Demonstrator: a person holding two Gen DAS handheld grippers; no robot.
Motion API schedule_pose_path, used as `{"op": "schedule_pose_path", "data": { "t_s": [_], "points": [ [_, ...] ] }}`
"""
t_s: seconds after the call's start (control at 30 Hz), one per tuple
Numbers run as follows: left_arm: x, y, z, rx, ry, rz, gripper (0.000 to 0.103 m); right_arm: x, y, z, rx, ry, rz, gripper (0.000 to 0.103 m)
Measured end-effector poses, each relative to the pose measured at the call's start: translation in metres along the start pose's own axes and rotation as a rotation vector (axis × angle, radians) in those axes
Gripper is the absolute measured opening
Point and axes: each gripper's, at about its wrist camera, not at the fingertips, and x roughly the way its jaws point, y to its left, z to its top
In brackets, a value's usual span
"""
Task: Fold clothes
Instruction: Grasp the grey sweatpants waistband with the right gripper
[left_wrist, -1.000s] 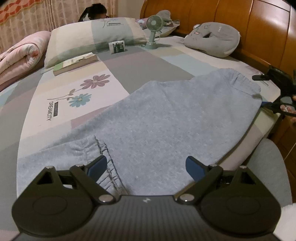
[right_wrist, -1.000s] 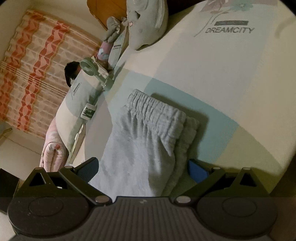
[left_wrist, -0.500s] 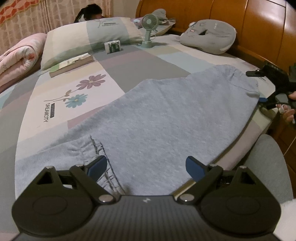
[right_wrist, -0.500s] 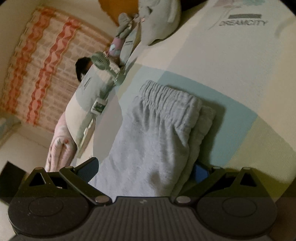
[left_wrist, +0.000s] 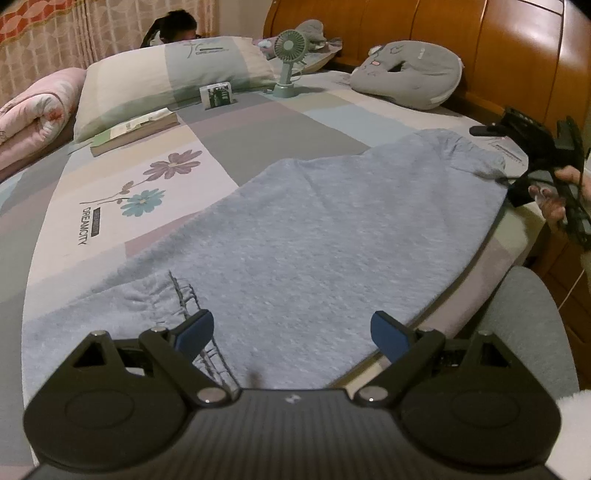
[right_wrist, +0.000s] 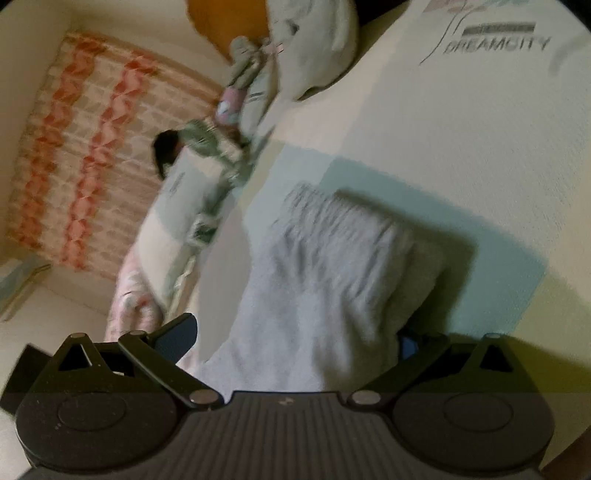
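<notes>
Jaws apart on both grippers, left gripper (left_wrist: 291, 332) and right gripper (right_wrist: 295, 339) straddle soft, limp trousers (left_wrist: 314, 236); grip waistband and cuffs.

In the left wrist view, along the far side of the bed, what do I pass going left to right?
Pink rolled quilt → book → small photo card → green desk fan → grey cat-face cushion → right hand-held gripper at the grey sweatpants' waistband.
</notes>
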Motion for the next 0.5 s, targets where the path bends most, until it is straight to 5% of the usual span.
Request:
{"op": "schedule_pose_path", "data": {
  "t_s": [0.37, 0.5],
  "points": [
    [0.000, 0.003, -0.006, -0.025, -0.003, -0.028, 0.092, -0.010, -0.023, 0.011, 0.076, -0.112, 0.165, 0.103],
    [0.001, 0.001, -0.007, -0.027, -0.004, -0.044, 0.092, -0.006, -0.013, 0.006, 0.064, -0.121, 0.122, 0.103]
  ]
}}
